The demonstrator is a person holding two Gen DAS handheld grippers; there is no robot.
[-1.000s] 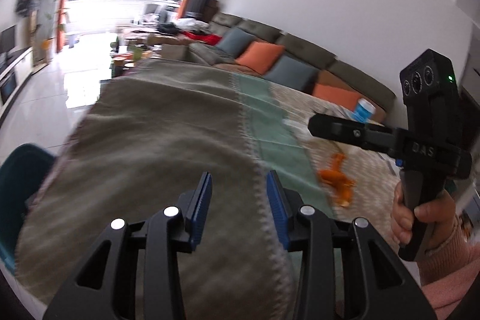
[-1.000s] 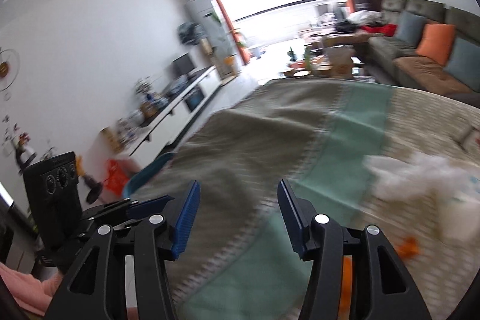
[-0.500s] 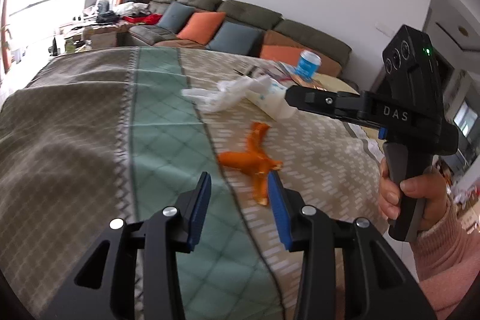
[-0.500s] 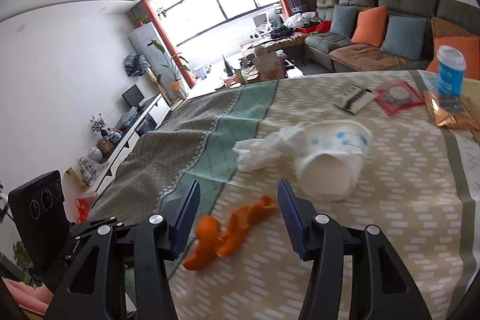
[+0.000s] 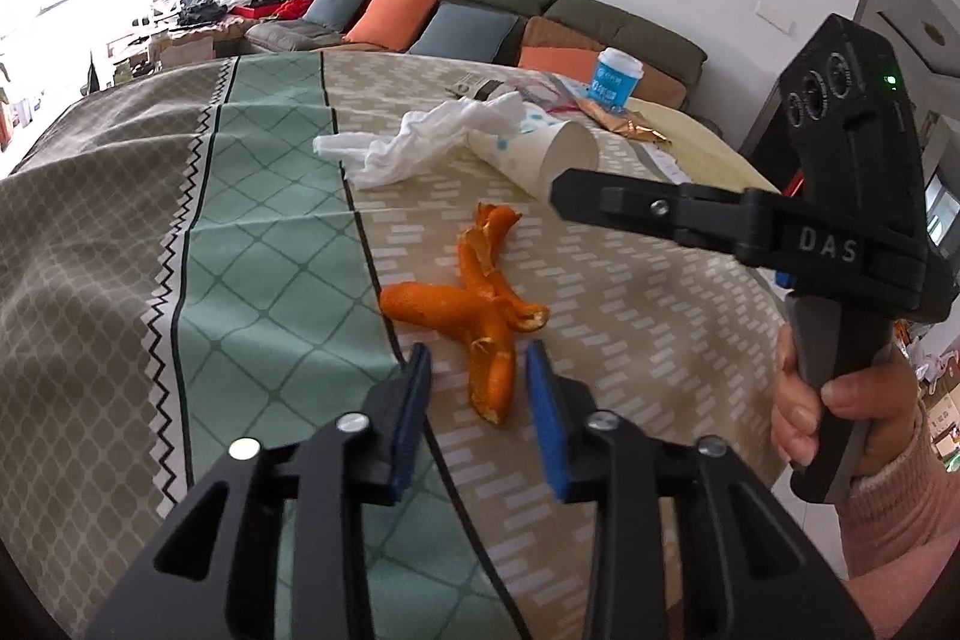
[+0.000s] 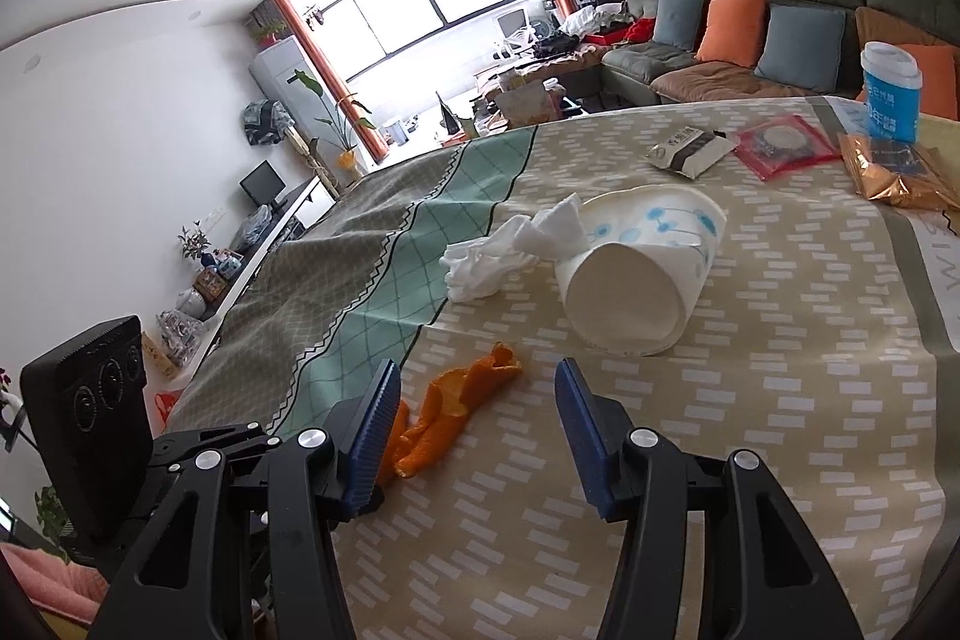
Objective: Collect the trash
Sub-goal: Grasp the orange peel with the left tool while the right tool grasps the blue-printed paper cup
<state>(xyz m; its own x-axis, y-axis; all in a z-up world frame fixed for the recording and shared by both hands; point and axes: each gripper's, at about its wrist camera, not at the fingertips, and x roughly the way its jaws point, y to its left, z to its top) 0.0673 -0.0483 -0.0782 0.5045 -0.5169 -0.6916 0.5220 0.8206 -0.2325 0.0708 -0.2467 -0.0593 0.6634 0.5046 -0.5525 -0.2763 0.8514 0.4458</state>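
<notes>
An orange peel (image 5: 474, 304) (image 6: 462, 400) lies on the patterned tablecloth (image 5: 630, 316). My left gripper (image 5: 480, 388) is low over it, its jaws closing, with the peel's near end between the blue pads and gaps on both sides. My right gripper (image 6: 477, 400) (image 5: 564, 193) hovers open above the cloth, nothing held, the peel lying below its left finger. Beyond it, a white paper cup (image 6: 636, 280) (image 5: 540, 154) lies on its side. A crumpled white tissue (image 6: 510, 250) (image 5: 414, 142) touches the cup.
At the far end stand a blue lidded cup (image 6: 891, 100) (image 5: 615, 85), a red packet (image 6: 780, 142), a black-and-white packet (image 6: 690, 151) and a gold wrapper (image 6: 894, 172). A sofa with cushions (image 6: 780, 34) runs behind the table. A hand (image 5: 828, 400) grips the right handle.
Both views swung from the table's far end onto the trash. My left gripper came down over the peel and its jaws narrowed. My right gripper moved closer to the cup, opening unchanged.
</notes>
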